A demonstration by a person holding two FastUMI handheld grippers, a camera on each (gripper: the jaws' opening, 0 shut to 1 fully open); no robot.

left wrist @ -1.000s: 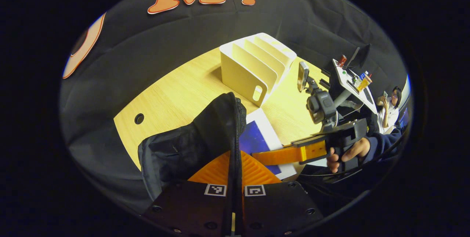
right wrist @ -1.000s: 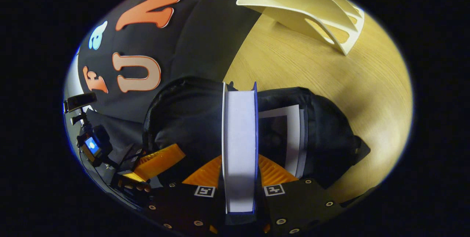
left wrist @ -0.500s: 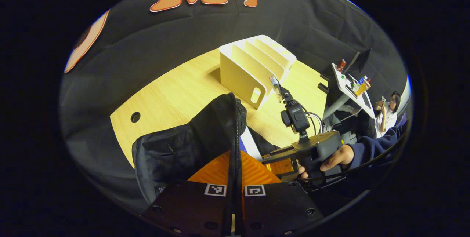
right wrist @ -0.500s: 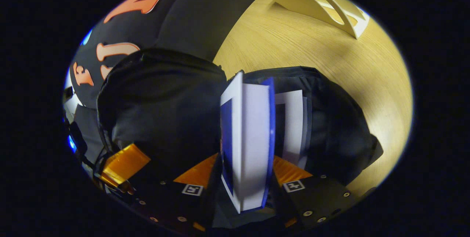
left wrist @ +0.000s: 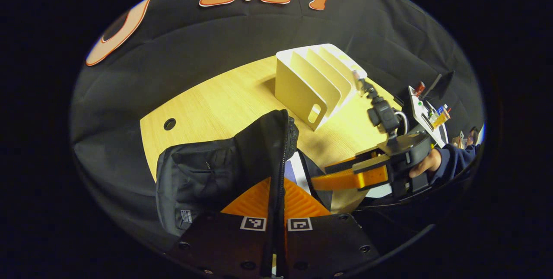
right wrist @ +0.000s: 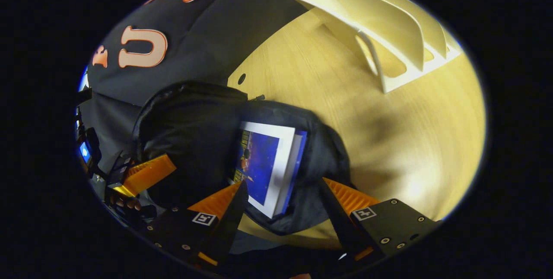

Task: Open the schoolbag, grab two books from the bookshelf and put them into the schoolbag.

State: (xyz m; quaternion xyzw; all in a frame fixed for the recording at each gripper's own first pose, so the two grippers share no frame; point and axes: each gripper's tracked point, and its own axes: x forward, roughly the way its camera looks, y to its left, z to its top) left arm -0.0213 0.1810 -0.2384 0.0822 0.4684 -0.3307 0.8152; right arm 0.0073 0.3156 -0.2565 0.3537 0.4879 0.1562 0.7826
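Soft black schoolbag [right wrist: 190, 141] on wooden table [right wrist: 328, 97], left gripper [left wrist: 276, 203] pinching its zippered flap, glossy blue books [right wrist: 263, 164] inside (white-bordered), right gripper [right wrist: 283, 210] spread wide, ribbed cream bookshelf [right wrist: 389, 41] beyond the schoolbag.

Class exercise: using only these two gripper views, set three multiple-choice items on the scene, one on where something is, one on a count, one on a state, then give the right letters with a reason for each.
1. Where is the blue-covered book?
A. in the bookshelf
B. inside the open schoolbag
C. flat on the table

2. How many books stand in the cream bookshelf?
A. none
B. two
C. four

3. What state are the right tongs in?
A. shut on the book
B. shut on the zip
C. open, holding nothing

Answers:
1. B: in the right gripper view the book lies within the mouth of the black schoolbag.
2. A: in both views every slot of the bookshelf is bare.
3. C: their fingers stand apart on either side of the bag's mouth, while the left tongs pinch the bag's zip edge.
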